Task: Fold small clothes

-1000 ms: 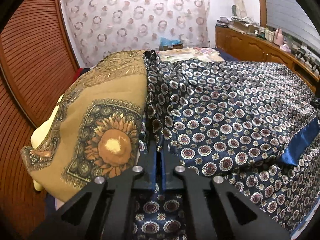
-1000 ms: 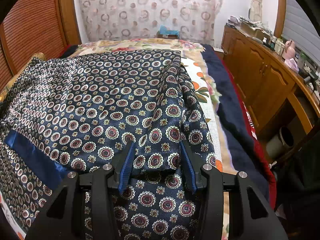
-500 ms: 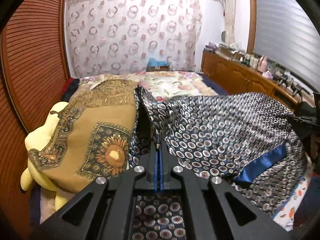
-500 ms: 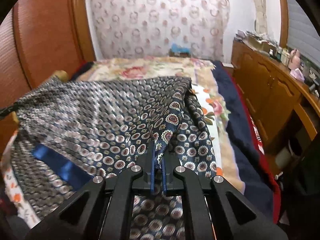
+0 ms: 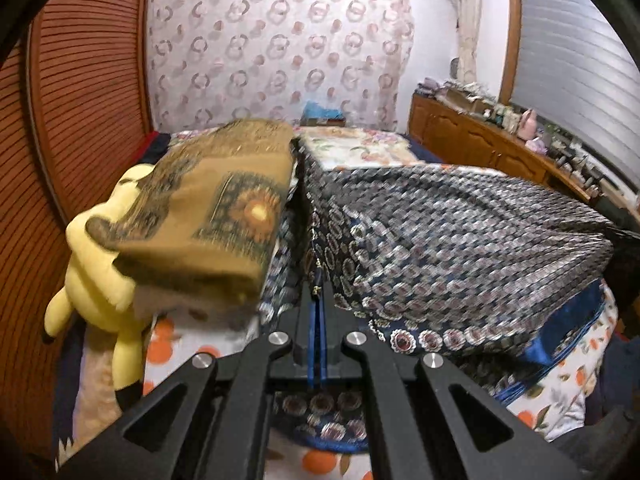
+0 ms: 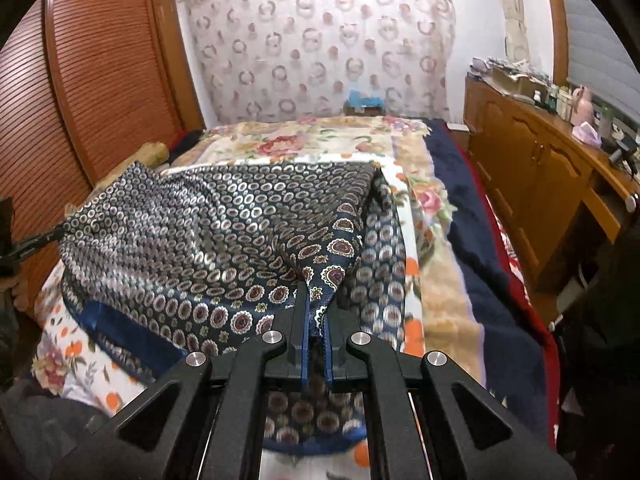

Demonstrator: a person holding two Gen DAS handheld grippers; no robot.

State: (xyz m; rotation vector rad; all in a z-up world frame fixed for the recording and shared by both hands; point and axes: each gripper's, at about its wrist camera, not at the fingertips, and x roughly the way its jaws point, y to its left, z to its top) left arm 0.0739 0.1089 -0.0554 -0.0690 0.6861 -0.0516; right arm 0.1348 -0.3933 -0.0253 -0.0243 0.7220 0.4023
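Observation:
A navy patterned garment with round medallion print and a blue satin band is lifted off the bed and stretched between my two grippers. My left gripper is shut on its left corner. My right gripper is shut on its right corner, and the cloth sags away to the left. The far edge of the garment still rests on the bed. The left gripper also shows at the left edge of the right wrist view.
A tan sunflower-print pillow and a yellow plush toy lie left of the garment. The floral bedspread lies under it, with a dark blanket along the right. A wooden cabinet stands right, and a slatted wardrobe stands left.
The right gripper closed on the garment's corner. Both grippers then rose and pulled back, lifting the near edge of the garment off the bed.

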